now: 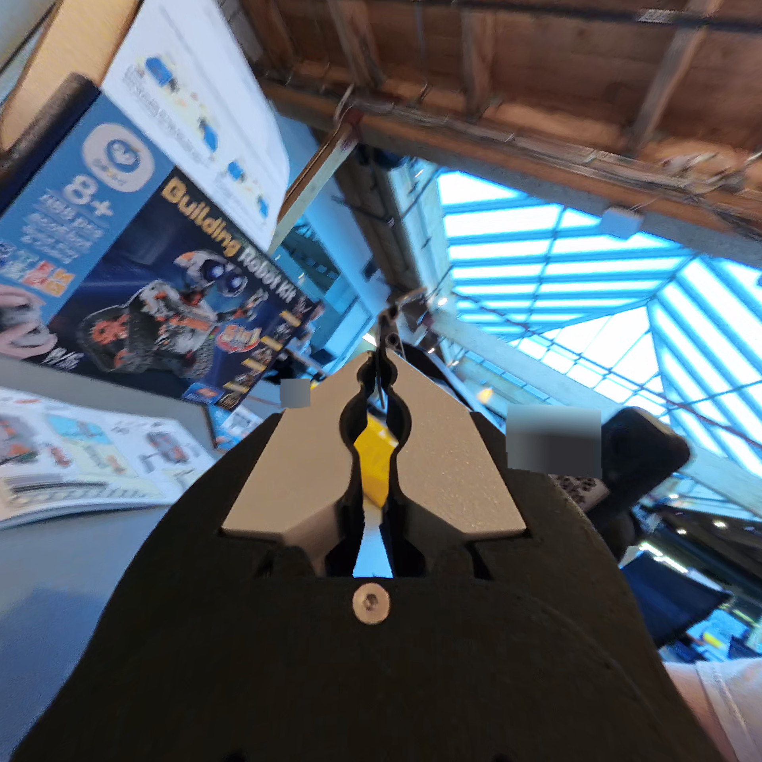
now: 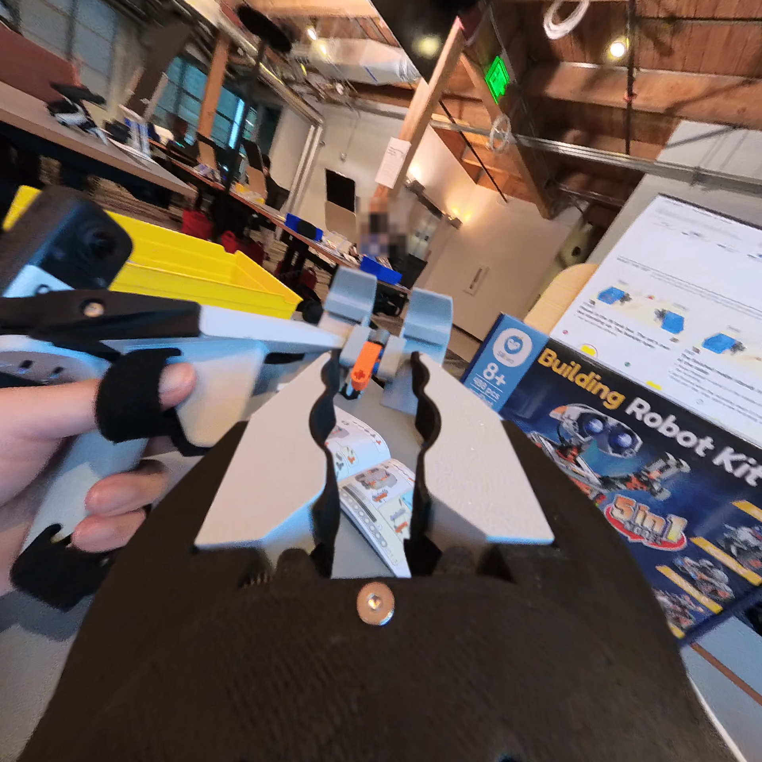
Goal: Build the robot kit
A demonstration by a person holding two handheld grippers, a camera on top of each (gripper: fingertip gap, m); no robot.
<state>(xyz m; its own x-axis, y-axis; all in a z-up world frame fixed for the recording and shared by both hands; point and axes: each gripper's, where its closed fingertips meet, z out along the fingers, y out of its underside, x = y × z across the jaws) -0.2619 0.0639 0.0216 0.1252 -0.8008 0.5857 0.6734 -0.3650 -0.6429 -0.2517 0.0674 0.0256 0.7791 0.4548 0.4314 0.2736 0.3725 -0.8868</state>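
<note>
Between the fingertips of the left gripper, a thin dark grey plastic piece is sitting pinched. The jaws are standing almost together on it, with only a sliver of gap further back, and the piece's free end is poking out past the tips. Behind that gap, a yellow plastic bin is showing through.

Just beyond the fingertips of the right gripper, a small grey building-block assembly with an orange peg at its front is hanging in line with the opening. It is lying ahead of the tips, not yet inside them. These jaws are standing moderately apart and are gripping nothing. From the left of these fingers, the left gripper is reaching in, carried by a person's hand in black finger straps, and its tip is meeting the assembly's left side. Whether the dark piece is part of that assembly I cannot tell.

Below the right fingers an open illustrated instruction booklet is lying flat. To their right, a blue cardboard kit box is standing, with a white printed sheet propped behind it.
</note>
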